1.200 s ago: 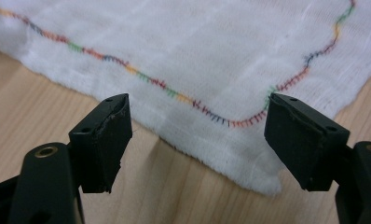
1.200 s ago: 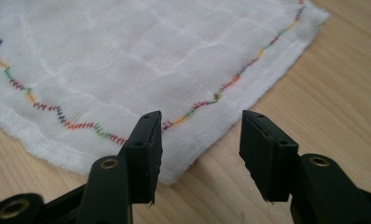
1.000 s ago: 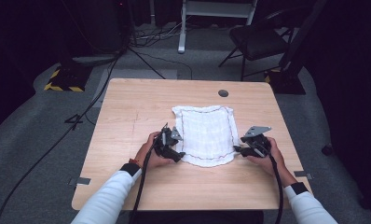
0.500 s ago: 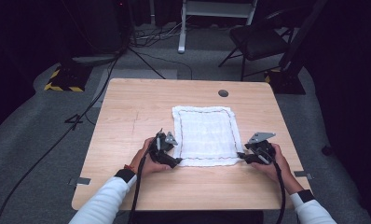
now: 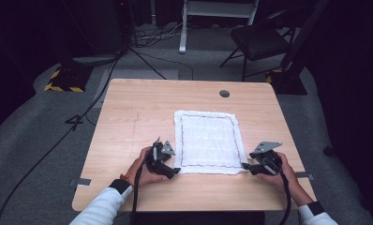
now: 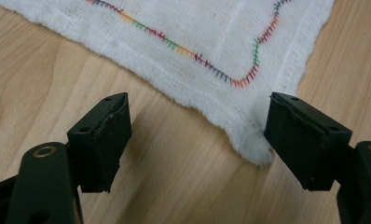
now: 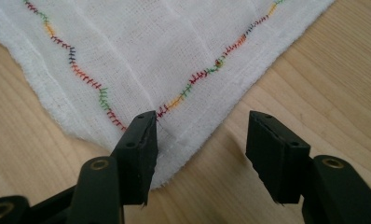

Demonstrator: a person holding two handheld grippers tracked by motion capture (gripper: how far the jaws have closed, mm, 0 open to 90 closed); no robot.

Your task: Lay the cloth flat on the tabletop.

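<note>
While cloth [image 5: 207,140] lies flat (on table [image 5: 128,117]) | both tools agape

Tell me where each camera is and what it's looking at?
High view: above the person's side, looking forward and down on the table; forearms, both hands, left gripper and right gripper show.
Left gripper view: on the left gripper, looking along its open jaws at a cloth corner.
Right gripper view: on the right gripper, looking along its open jaws at another corner.
All three share the white cloth and the table.
</note>
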